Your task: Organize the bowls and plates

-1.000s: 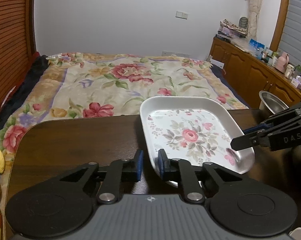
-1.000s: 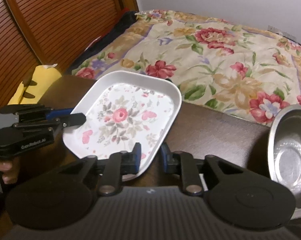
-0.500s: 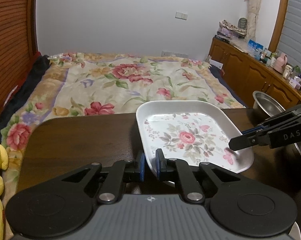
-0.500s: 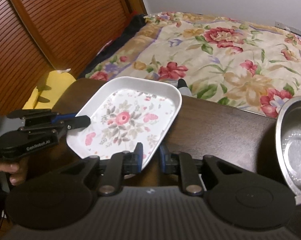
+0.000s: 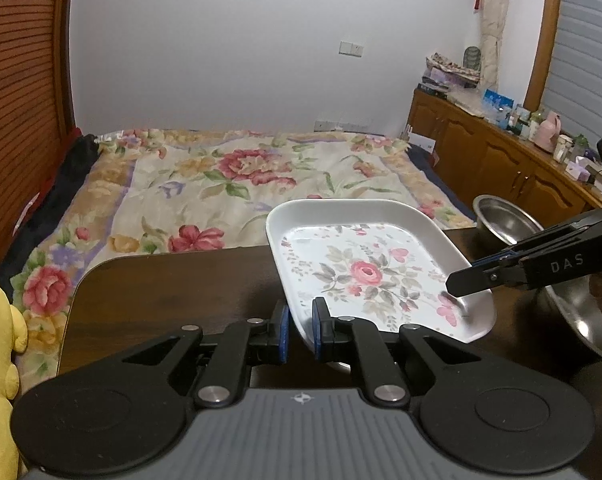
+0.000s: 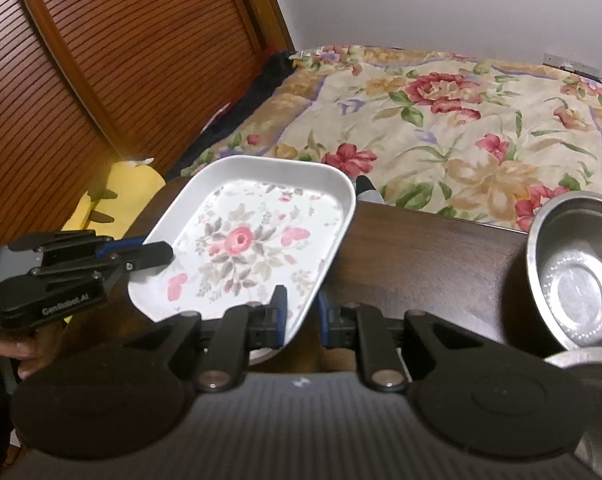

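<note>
Both claws on the flowered tray, mid-carry.
Left claw (image 5: 299,330) and right claw (image 6: 302,315) each pinch a near rim of the tray (image 5: 365,256), raised above the desk (image 5: 173,288). Next, likely: level transfer; bowl (image 6: 577,268) sits right of the right claw.

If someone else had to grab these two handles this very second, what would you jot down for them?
Left tool: shut on the rim of the floral plate, near edge.
Right tool: shut on the same plate's other edge.
The plate looks lifted and tilted above the dark table, held by both tools.
Steel bowl sits on the table at the right; a second metal dish lies close by.
Done: plate gripped.
Left: set the plate down in its place, then sort the bowls.
</note>
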### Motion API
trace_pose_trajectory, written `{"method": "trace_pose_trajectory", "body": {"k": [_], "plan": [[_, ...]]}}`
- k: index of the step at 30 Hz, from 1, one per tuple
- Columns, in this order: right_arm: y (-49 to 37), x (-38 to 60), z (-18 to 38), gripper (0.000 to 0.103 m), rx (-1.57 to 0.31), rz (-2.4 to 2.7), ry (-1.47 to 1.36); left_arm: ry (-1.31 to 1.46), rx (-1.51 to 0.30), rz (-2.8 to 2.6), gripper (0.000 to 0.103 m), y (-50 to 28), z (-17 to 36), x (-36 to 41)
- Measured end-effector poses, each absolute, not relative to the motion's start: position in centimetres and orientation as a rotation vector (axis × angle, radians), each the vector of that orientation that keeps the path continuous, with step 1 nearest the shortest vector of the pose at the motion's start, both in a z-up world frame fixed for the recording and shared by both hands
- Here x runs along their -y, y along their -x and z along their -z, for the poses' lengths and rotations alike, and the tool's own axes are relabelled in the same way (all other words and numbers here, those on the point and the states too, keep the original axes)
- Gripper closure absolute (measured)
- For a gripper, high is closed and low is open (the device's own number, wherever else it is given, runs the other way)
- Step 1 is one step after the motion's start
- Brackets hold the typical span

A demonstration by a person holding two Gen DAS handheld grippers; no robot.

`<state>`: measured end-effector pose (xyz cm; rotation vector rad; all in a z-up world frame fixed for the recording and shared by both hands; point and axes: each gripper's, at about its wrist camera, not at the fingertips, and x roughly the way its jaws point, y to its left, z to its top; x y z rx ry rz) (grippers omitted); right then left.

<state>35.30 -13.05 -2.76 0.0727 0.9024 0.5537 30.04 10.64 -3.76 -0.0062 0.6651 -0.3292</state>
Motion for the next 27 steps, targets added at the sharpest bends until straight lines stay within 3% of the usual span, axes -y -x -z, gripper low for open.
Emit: {"method": "trace_pose_trajectory", "body": {"k": [27], "plan": [[-29.4,15.8,-1.2,0.085,-0.78,-0.56,-0.085,-0.042,-0.553,0.374,0.088,-23.2,-1.2,-10.1]]}}
